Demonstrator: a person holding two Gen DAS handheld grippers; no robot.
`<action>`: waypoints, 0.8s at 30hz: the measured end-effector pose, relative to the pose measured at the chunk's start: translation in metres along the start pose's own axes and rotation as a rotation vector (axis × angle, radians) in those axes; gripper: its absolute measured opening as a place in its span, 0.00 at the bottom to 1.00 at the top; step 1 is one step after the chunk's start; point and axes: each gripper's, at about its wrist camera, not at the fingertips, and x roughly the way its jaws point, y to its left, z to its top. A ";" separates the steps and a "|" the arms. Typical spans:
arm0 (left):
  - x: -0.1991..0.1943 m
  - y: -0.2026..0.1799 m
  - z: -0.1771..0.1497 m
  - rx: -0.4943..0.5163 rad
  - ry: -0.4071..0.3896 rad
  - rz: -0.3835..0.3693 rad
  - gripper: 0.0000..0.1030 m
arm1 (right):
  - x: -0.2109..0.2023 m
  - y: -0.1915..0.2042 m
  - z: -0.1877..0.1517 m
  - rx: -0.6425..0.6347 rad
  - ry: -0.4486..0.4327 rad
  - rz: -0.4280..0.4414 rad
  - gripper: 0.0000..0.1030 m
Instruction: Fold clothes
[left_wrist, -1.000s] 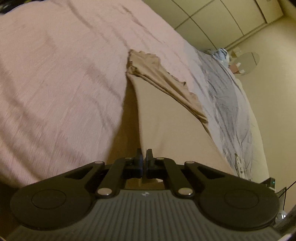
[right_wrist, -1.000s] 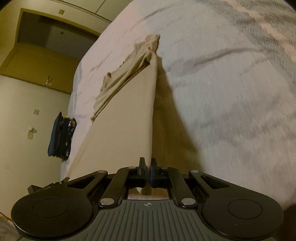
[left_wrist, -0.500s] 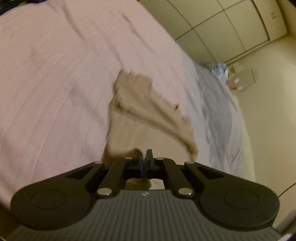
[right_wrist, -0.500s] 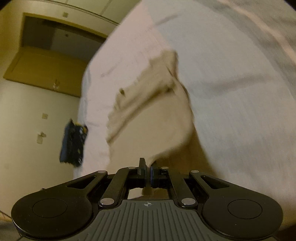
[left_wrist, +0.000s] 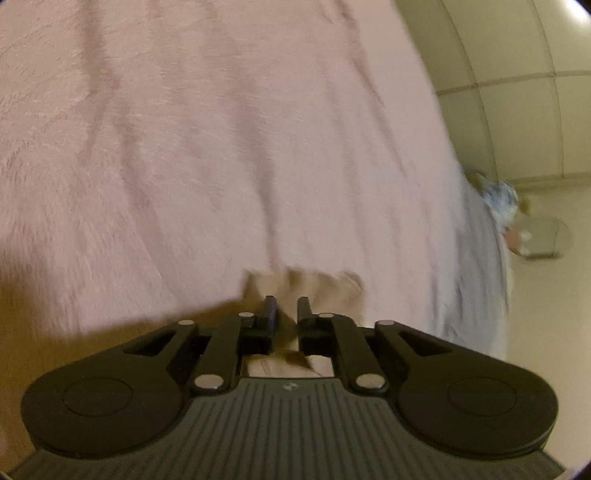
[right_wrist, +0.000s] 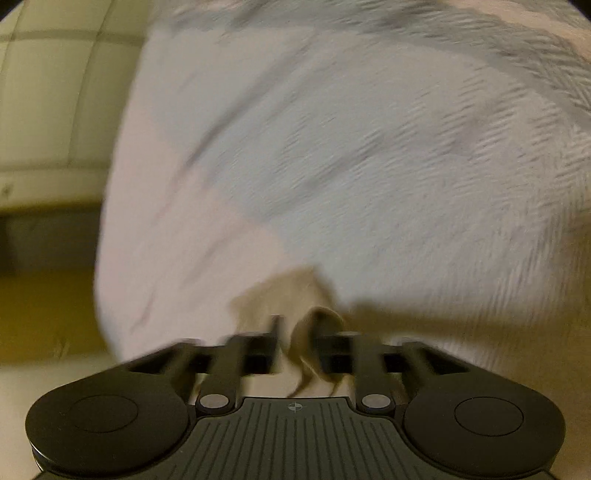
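Releasing: both grippers' jaws have just been opening. Left gripper (left_wrist: 287, 306) stands slightly parted, right gripper (right_wrist: 301, 334) spread wide; the tan garment (right_wrist: 284, 291) lies loose between each pair, low on the bed (left_wrist: 221, 147), likely being laid down for folding.

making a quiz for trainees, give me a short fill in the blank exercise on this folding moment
1. The garment between the fingers of both grippers is ____ in colour.
2. The garment lies on a pink and grey ____.
3. The jaws of the right gripper stand ____, with a fold of cloth loose between them.
4. In the left wrist view, the left gripper shows a narrow ____ between its fingers.

Missing words: beige; bed cover; open; gap
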 end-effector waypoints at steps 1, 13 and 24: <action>-0.005 0.000 0.002 0.016 -0.027 -0.003 0.09 | -0.002 -0.002 -0.001 -0.026 -0.035 -0.002 0.49; -0.042 -0.060 -0.075 0.943 -0.019 0.233 0.16 | -0.027 0.021 -0.070 -1.038 -0.040 -0.199 0.49; 0.011 -0.063 -0.057 0.825 0.083 0.202 0.02 | 0.014 0.034 -0.046 -1.160 -0.018 -0.160 0.49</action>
